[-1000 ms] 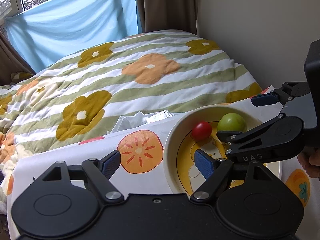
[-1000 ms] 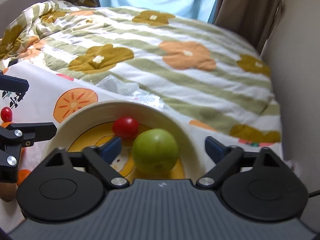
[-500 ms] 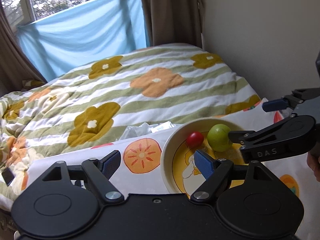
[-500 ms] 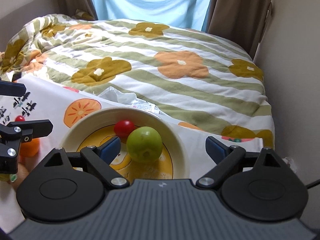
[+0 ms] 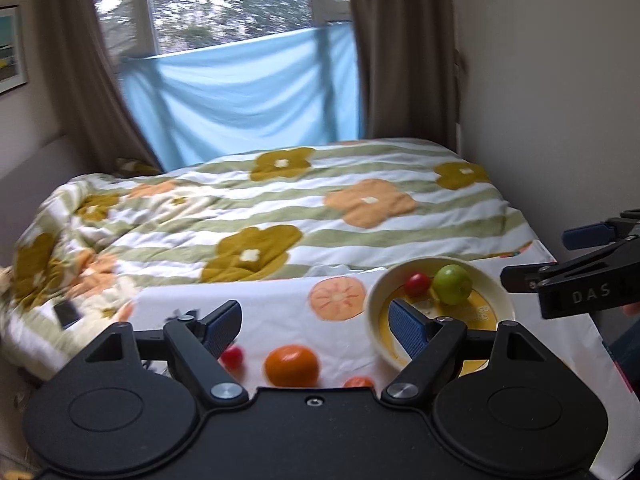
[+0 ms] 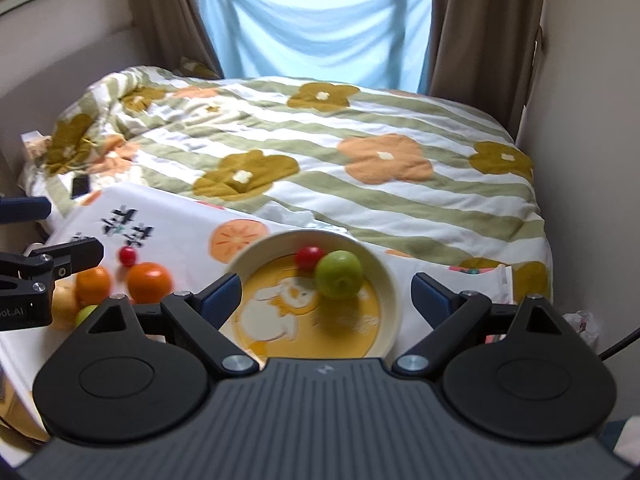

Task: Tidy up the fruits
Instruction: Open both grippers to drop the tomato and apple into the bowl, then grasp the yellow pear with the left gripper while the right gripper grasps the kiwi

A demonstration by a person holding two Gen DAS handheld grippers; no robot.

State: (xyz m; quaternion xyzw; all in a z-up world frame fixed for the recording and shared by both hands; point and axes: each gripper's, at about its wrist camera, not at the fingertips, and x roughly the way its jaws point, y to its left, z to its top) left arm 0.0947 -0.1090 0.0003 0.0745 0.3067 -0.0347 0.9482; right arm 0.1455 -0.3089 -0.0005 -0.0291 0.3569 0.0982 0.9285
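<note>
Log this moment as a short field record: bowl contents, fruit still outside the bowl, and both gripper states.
bowl: cream rim, yellow inside, on the printed cloth
in bowl: green apple and red cherry tomato, touching or nearly so
outside bowl: two oranges, a small red tomato, and a yellow-green fruit partly hidden
left gripper: open, empty, above the cloth
right gripper: open, empty, over the bowl
backdrop: flowered quilt

Both wrist views look from above the near edge of the tabletop (image 6: 180, 224), facing the bed (image 5: 360, 216) and window (image 5: 240, 8). The left sits further left; both share the bowl (image 5: 378, 300) (image 6: 390, 280).
</note>
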